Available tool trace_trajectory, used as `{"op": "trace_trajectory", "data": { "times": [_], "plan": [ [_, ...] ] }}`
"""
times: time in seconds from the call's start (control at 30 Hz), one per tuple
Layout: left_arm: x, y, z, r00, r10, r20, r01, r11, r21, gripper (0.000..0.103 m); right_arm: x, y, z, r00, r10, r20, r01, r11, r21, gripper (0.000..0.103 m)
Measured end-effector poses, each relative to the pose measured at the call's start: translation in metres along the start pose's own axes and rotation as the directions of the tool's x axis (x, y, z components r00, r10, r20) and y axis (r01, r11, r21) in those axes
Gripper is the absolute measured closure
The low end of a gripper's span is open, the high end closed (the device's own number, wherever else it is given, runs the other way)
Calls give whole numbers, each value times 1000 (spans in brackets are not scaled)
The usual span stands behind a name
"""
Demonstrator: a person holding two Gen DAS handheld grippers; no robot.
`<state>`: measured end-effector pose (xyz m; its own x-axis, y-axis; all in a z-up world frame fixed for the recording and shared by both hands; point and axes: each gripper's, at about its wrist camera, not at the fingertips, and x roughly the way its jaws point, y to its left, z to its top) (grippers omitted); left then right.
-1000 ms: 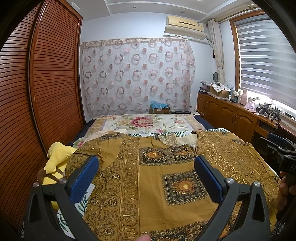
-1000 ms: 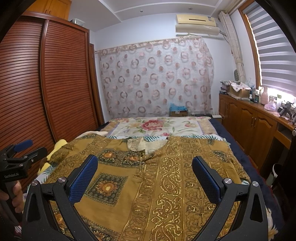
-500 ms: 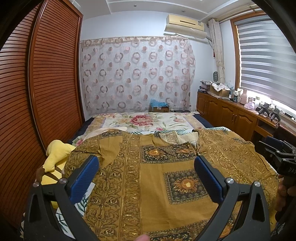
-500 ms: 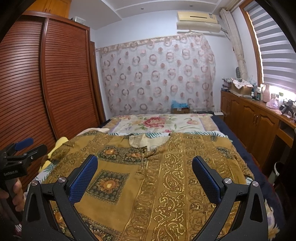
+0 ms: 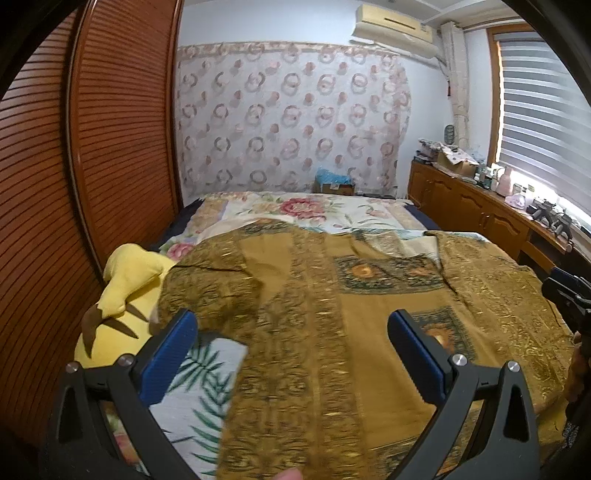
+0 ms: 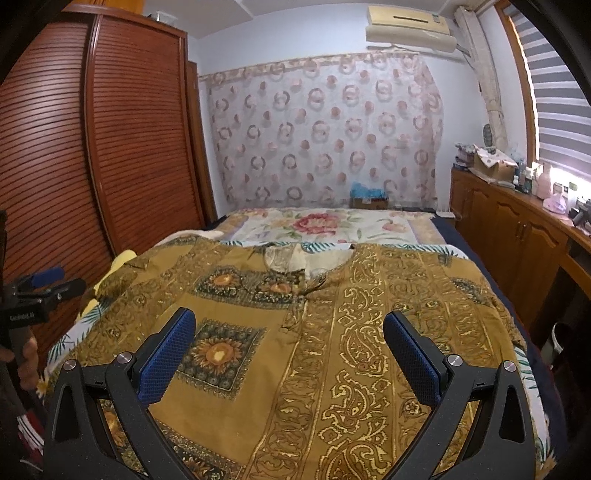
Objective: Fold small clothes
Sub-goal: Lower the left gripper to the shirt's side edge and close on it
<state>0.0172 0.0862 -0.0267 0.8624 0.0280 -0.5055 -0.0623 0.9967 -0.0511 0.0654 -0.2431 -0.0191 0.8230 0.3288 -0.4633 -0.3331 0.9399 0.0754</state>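
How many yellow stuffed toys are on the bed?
1. The yellow stuffed toy lies at the bed's left edge beside the wardrobe, partly under the shirt. More could be hidden underneath.

Bedroom background. Yellow plush toy with brown markings, at 9 o'clock on the bed, beside the slatted wooden wardrobe. Floral bedspread covers the far half of the bed; a leaf-print sheet shows at 7 o'clock. Sheer curtain with ring and dot pattern hangs on the back wall at 12 o'clock; a cardboard box sits at its foot. Air conditioner at 1 o'clock. Wooden cabinet surface at 3 o'clock carries bottles and a box, under the window blind.
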Motion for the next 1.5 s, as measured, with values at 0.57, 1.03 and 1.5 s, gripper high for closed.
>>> {"op": "trace_trajectory", "data": {
  "times": [0.57, 1.03, 1.5],
  "plan": [
    [63, 101, -13, 985, -41, -167, 28, 996, -81, 10, 30, 13, -16, 993, 52, -103, -59, 996, -60, 3],
    [102, 129, -28, 955, -91, -282, 56, 990, -127, 50, 74, 31, -10, 964, 153, -218, -174, 982, -79, 3],
    [108, 133, -21, 958, -20, -287, -1, 997, -75, 71, 76, 43, -9, 953, 202, -226, -222, 973, -64, 3]
  ]
}}
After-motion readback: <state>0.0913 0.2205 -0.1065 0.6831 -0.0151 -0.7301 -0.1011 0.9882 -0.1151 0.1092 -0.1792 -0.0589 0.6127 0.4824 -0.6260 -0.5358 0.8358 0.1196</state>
